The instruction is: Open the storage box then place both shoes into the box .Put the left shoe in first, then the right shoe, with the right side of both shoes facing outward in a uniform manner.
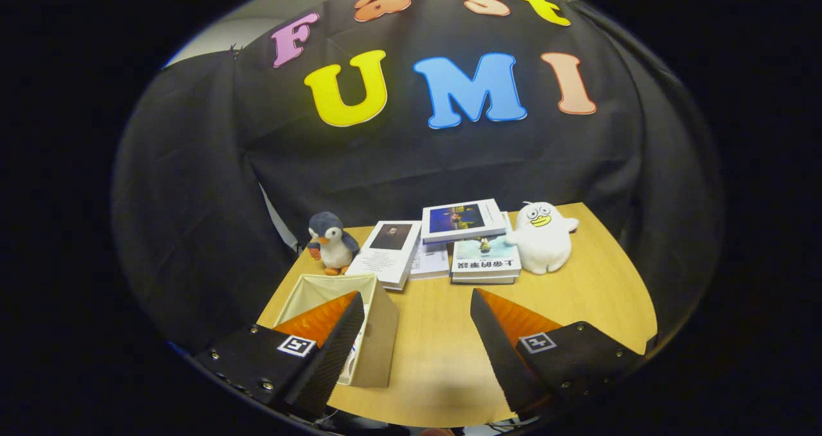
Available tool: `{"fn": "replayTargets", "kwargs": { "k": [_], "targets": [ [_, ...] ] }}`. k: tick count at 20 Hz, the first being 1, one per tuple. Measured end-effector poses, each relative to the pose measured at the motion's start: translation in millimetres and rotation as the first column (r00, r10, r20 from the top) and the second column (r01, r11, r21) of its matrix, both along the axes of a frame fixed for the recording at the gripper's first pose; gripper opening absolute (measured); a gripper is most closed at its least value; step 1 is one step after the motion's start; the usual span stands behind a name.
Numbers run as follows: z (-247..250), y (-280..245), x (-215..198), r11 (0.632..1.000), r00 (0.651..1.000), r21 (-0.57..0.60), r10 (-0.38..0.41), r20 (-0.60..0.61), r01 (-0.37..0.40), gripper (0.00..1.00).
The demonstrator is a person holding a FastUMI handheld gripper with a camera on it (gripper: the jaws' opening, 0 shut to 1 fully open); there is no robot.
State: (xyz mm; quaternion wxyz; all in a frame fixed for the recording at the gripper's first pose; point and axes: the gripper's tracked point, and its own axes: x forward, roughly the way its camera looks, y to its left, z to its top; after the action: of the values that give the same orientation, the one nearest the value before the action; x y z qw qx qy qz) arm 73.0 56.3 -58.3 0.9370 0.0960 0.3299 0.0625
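A: Entry, gripper view. Largest first: wooden table, pale top, bare between the fingers. On its near left corner, the storage box, beige fabric, top open, interior partly hidden by the left finger.

B: Contents?

A: Something white with a touch of blue and red shows inside, against the box's near wall beside the left finger. Could be a shoe; cannot tell. No shoe lies on the open tabletop.

B: Step in hand, then?

A: Judgement only: box reads as already open, so the opening step looks done. How far the shoe placing has got cannot be settled from here. Next move calls for locating a shoe and checking that its right side faces outward.

B: Gripper?

A: Gripper spread wide, nothing between the fingers. The left finger overlaps the box's mouth; the right finger hangs over bare table, well apart from the box.

B: Smaller items?

A: Beyond the fingers at the far edge: a stack of books, a white duck plush touching their right side, a penguin plush at their left.
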Motion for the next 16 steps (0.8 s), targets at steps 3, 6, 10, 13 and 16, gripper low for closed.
{"fn": "replayTargets", "kwargs": {
  "k": [3,6,10,13,16],
  "targets": [
    [18.5,-40.5,-16.0,0.999,0.997,-0.038,-0.034,0.063,0.036,1.00],
    [30.6,-76.1,-30.9,0.994,0.989,-0.068,-0.072,0.128,0.081,0.99],
    [40.9,-112.8,-49.9,0.988,0.971,-0.065,-0.122,0.206,0.138,0.99],
    [40.0,-132.2,-62.0,0.983,0.960,-0.056,-0.157,0.231,0.174,0.99],
    [36.3,-144.7,-66.7,0.979,0.954,-0.038,-0.187,0.233,0.201,0.99]
  ]
}}
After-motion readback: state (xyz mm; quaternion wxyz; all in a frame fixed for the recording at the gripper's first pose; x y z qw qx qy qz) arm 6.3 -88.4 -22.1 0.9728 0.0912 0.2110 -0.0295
